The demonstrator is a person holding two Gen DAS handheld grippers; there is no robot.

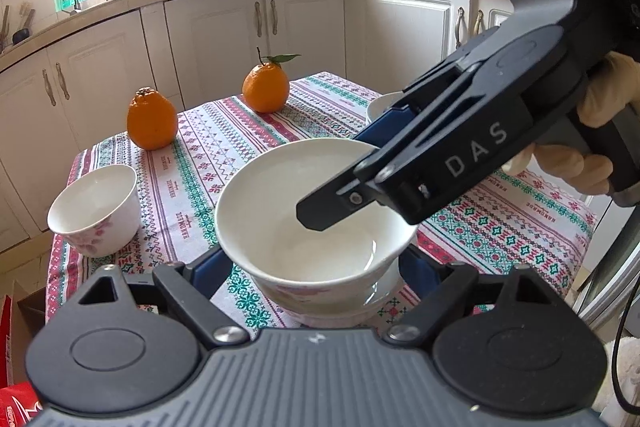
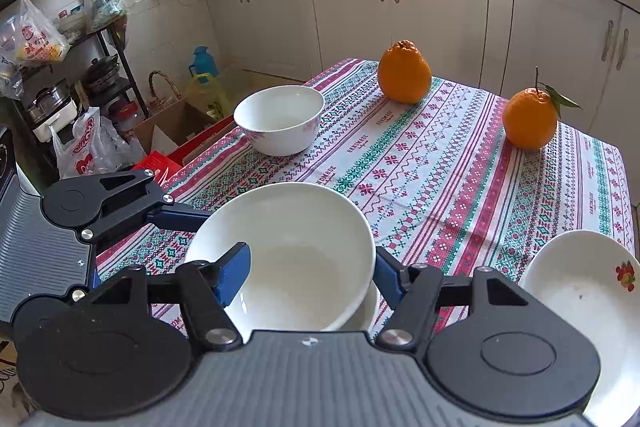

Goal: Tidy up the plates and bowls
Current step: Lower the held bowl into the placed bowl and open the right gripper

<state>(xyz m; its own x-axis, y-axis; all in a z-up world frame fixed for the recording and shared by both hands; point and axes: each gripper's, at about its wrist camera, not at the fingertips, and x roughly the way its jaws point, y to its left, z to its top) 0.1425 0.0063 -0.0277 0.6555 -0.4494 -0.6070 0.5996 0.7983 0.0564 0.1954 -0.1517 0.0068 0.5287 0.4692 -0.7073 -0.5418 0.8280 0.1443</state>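
A white bowl sits tilted on a lower bowl near the table's front edge; it also shows in the right wrist view. My left gripper is open with its fingers on both sides of the stack. My right gripper has one finger inside the top bowl and one outside; whether it pinches the rim I cannot tell. A second floral bowl stands apart at the left. A white plate with a fruit print lies at the right.
Two oranges stand on the patterned tablecloth at the far side. Kitchen cabinets run behind the table. Bags, boxes and a shelf rack stand on the floor beside it.
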